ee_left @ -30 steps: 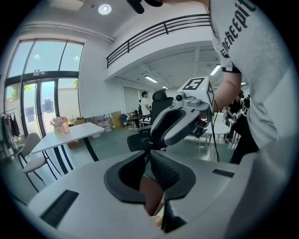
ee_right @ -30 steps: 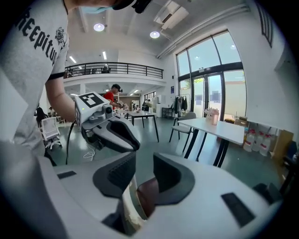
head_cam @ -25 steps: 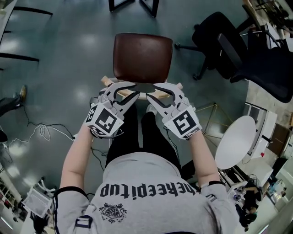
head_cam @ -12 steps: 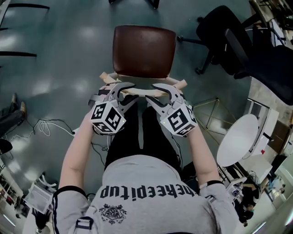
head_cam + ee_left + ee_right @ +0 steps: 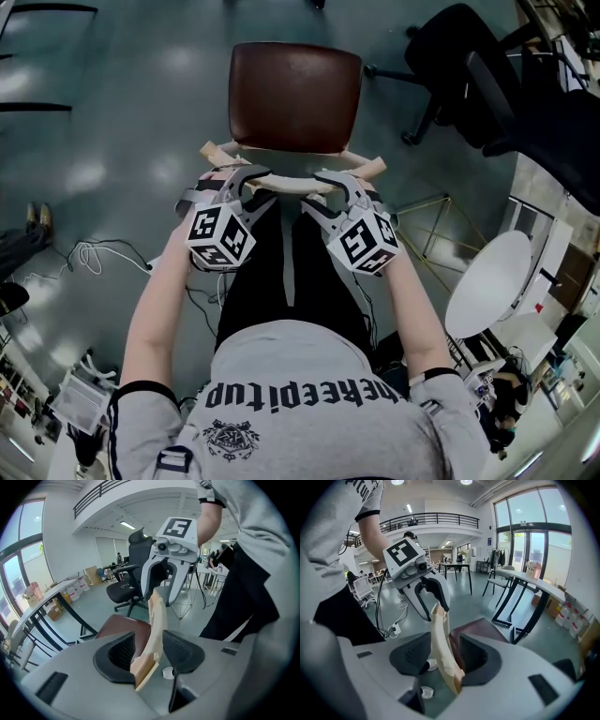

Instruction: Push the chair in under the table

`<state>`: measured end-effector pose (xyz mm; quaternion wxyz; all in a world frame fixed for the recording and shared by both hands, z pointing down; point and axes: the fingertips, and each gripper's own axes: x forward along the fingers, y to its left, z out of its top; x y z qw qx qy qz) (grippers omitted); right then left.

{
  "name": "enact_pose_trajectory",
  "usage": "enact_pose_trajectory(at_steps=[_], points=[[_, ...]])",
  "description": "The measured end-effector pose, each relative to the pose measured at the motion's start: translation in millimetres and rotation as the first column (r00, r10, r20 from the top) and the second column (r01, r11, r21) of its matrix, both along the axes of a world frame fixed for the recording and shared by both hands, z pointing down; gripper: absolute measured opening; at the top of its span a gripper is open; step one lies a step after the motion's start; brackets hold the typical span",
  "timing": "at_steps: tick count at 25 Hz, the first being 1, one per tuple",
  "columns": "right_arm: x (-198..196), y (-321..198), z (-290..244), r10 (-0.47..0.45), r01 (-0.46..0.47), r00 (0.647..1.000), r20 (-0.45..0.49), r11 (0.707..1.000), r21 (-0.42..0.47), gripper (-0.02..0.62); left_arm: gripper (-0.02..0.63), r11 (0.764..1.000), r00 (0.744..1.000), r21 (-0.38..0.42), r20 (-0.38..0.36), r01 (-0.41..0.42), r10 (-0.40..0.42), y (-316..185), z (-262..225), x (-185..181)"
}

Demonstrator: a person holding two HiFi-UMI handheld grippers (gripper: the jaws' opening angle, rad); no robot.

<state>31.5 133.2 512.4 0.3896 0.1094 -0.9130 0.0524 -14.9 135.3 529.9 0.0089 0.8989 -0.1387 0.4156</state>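
Observation:
The chair has a brown seat point(image 5: 295, 94) and a pale wooden backrest rail point(image 5: 292, 188), and it stands on the floor just ahead of me. My left gripper point(image 5: 253, 185) straddles the rail's left half and my right gripper point(image 5: 323, 190) its right half. In the left gripper view the rail point(image 5: 157, 620) runs between the jaws of the left gripper point(image 5: 147, 651), with a gap at one pad. The right gripper point(image 5: 440, 656) frames the rail point(image 5: 440, 644) the same way. Both pairs of jaws have just been opening and now stand open around the rail.
A black office chair point(image 5: 478, 84) stands at the upper right. A white round top point(image 5: 487, 286) sits at the right, and cables point(image 5: 94, 258) trail over the floor at the left. A long table on black legs point(image 5: 520, 606) stands beyond the chair.
Both grippers have come down over the backrest rail and their jaws have widened. The chair now sits a little higher in the head view.

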Motion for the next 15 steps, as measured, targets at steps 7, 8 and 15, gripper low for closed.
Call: enact_pose_trajectory(at_steps=[7, 8, 15], points=[[15, 5, 25, -0.018, 0.018, 0.997, -0.074, 1.0, -0.007, 0.204, 0.19, 1.0, 0.998, -0.014, 0.058, -0.023, 0.024, 6, 20, -1], [17, 5, 28, -0.02, 0.02, 0.996, -0.085, 1.0, -0.005, 0.207, 0.19, 1.0, 0.998, -0.018, 0.062, -0.02, 0.021, 6, 22, -1], [23, 4, 44, -0.024, 0.027, 0.992, -0.127, 1.0, 0.016, 0.19, 0.19, 0.999, 0.998, -0.04, 0.054, 0.018, -0.016, 5, 30, -2]])
